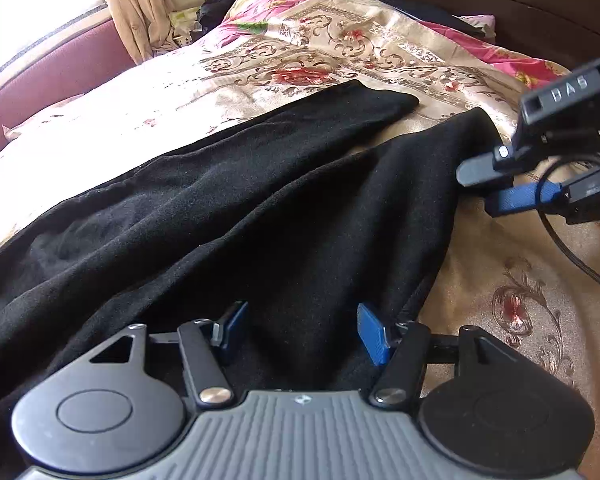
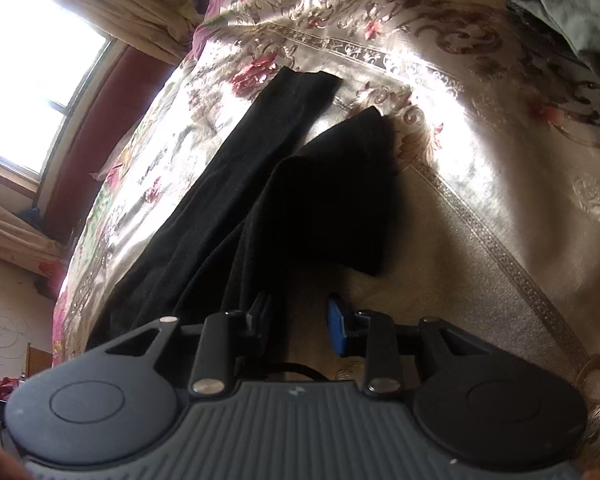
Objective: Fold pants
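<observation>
Pants: black pants (image 1: 228, 216) lay spread on the bed's floral bedspread (image 1: 260, 60), both legs running away from the person, cuffs at the far end and apart.
Long axis: roughly straight ahead of both tools, leaning a little leftward in the right wrist view.
Left hand-held gripper (image 1: 298, 334): jaws wide, directly over the near, waist-side cloth, nothing pinched.
Right hand-held gripper (image 2: 298, 326): jaws parted, empty, at the right leg's outer edge, its left finger over the cloth and its right finger over bare bedspread.
Nearer tool: the left, judging by the cloth between its fingers.
Likely step: grasping before a lengthwise fold.
</observation>
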A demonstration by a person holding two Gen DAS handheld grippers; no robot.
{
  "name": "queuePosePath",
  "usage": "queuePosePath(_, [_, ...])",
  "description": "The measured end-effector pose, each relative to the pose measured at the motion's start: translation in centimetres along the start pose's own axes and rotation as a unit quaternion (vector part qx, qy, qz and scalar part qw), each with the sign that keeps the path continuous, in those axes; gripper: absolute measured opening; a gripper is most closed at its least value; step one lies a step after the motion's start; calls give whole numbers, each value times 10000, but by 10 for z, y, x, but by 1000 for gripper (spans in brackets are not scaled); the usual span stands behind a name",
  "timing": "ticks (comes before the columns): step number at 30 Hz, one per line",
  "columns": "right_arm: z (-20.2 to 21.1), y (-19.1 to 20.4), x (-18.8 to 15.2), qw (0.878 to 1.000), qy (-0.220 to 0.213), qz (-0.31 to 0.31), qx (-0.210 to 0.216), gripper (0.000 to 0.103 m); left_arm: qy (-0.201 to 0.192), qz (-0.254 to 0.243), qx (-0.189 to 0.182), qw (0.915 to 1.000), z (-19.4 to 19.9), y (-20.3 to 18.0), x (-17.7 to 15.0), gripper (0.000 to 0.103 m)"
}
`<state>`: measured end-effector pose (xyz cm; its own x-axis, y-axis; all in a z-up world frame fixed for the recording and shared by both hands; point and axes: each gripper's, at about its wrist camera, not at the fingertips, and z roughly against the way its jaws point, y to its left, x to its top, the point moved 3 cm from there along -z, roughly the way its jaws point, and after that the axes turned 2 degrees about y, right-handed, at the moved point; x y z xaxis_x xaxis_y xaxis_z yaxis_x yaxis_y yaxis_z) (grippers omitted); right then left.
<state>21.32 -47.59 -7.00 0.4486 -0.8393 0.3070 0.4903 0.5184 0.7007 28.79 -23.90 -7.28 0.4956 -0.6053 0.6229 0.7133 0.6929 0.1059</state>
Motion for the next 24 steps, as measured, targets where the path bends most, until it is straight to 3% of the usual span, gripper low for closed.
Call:
queuePosePath(3, [-5, 2, 17, 9984, -309, -375, 304, 68, 20, 40, -40, 10000, 0, 1, -1, 74])
queuePosePath(6, [-20, -1, 36, 9964, -542, -601, 248, 70, 49, 170, -77, 9998, -3, 2, 0, 74])
queuePosePath(8, [-35, -7, 43, 9964, -375, -764, 65, 38, 68, 214, -89, 9997, -5, 2, 2, 74])
queuePosePath(9, [-41, -10, 45, 9959, -197, -884, 23, 5, 82, 225, -93, 9997, -6, 2, 3, 74])
queuePosePath(11, [-39, -17, 48, 9942, -99, -1074, 14, 5, 143, 293, -154, 9993, -7, 2, 5, 71])
queuePosePath(14, [-1, 1, 47, 9982, -298, -529, -2, 5, 165, 354, -444, 9983, -1, -1, 9, 61])
queuePosePath(17, [43, 19, 41, 9988, -470, 44, -103, 4, 42, 282, -673, 9973, 11, -13, 11, 61])
queuePosePath(20, [46, 7, 38, 9959, -448, 292, -723, 4, 73, 136, -838, 9964, 9, -27, 5, 61])
queuePosePath(24, [10, -14, 34, 9838, 82, 458, -1730, 7, 258, -133, -766, 9966, 7, -33, -3, 65])
